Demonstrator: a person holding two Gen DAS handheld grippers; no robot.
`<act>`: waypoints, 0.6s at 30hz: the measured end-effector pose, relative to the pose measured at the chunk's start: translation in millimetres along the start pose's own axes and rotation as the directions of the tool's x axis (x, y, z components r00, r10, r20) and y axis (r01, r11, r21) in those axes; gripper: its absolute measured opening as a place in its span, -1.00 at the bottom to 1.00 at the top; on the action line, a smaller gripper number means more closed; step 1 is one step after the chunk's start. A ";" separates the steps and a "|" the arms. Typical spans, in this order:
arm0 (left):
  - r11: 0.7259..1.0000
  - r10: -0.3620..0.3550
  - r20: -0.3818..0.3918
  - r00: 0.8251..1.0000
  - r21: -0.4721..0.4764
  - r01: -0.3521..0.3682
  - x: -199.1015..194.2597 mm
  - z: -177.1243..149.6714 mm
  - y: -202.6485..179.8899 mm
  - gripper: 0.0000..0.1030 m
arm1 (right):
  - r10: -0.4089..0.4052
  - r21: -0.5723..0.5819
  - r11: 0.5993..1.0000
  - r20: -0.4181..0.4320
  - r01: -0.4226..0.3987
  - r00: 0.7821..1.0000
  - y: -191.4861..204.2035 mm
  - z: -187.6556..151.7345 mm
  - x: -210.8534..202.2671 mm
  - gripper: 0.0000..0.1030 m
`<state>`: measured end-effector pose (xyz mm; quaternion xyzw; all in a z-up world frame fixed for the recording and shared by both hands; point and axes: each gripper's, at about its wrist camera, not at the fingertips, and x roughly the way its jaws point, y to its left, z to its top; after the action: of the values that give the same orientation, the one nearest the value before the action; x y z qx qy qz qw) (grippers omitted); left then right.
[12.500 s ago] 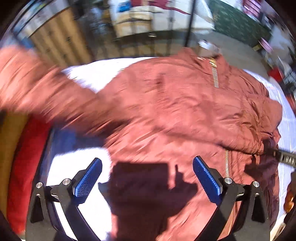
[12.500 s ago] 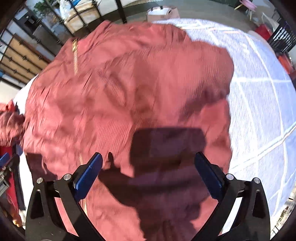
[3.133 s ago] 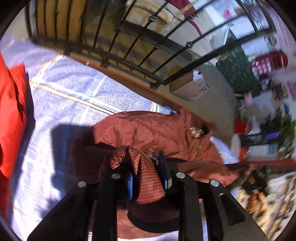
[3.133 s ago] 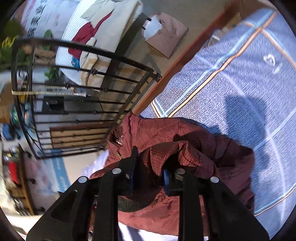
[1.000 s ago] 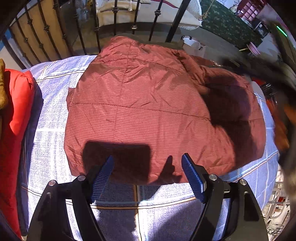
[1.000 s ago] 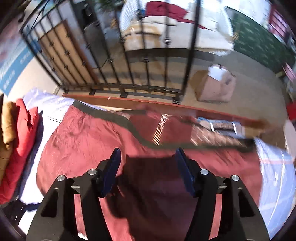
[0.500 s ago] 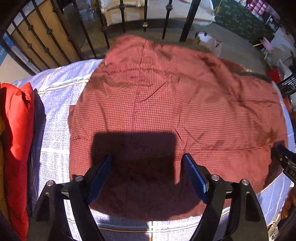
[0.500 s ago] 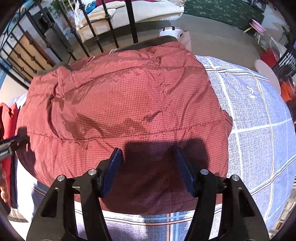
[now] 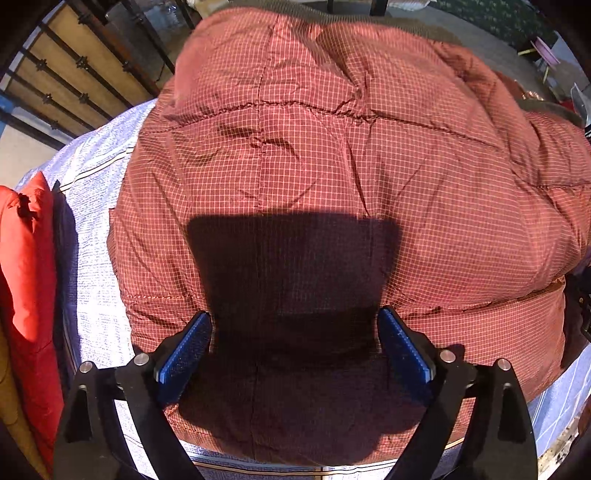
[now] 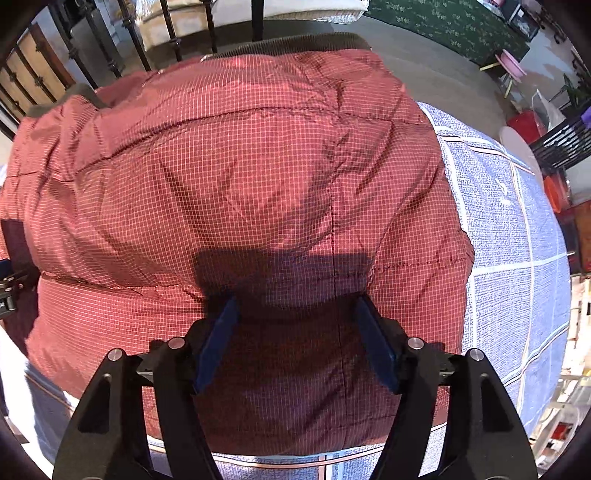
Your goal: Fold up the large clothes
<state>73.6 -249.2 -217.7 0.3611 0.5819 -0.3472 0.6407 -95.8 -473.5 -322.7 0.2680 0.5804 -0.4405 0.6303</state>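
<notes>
Jacket (image 9: pixel 332 166) red grid-check (no legible writing), on blue bedcover (image 10: pixel 517 240).

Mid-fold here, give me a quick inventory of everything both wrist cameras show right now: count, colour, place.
jacket: one, dark red with fine grid, spread on the bed
bed cover: one, blue-white with stripes, under the jacket
cushion: one, red, at the bed's left edge
railing: one, black metal, beyond the bed
rug: one, green patterned, on the floor behind
left gripper: blue pads, open above the jacket's near hem
right gripper: blue pads, open above the jacket
</notes>
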 end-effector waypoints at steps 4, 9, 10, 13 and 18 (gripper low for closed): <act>1.000 0.006 -0.002 1.000 0.003 -0.006 5.6 1.4 3.7 0.86 | -0.044 -0.022 0.999 0.002 0.044 0.999 10.1 2.7 3.2 0.35; 1.000 0.012 0.005 1.000 0.004 -0.012 10.4 -1.8 5.3 0.88 | -0.091 -0.037 0.995 0.014 0.092 0.996 15.0 -3.7 0.2 0.43; 1.000 0.013 0.006 1.000 0.005 -0.013 9.9 -3.1 4.6 0.88 | -0.092 -0.037 0.995 0.017 0.093 0.996 19.2 -2.7 0.9 0.44; 1.000 0.019 0.008 1.000 0.014 -0.019 5.0 -5.9 -2.2 0.88 | -0.077 -0.030 0.996 0.046 0.079 0.996 18.4 -6.9 -1.0 0.47; 1.000 0.006 0.034 0.999 0.016 -0.006 -13.6 -14.8 -9.5 0.87 | -0.063 -0.035 0.997 0.076 0.066 0.995 16.4 -23.9 -9.2 0.50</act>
<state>57.0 -240.8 -205.7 0.3619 0.5671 -0.3559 0.6487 -92.9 -443.2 -321.0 0.2207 0.5729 -0.4595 0.6418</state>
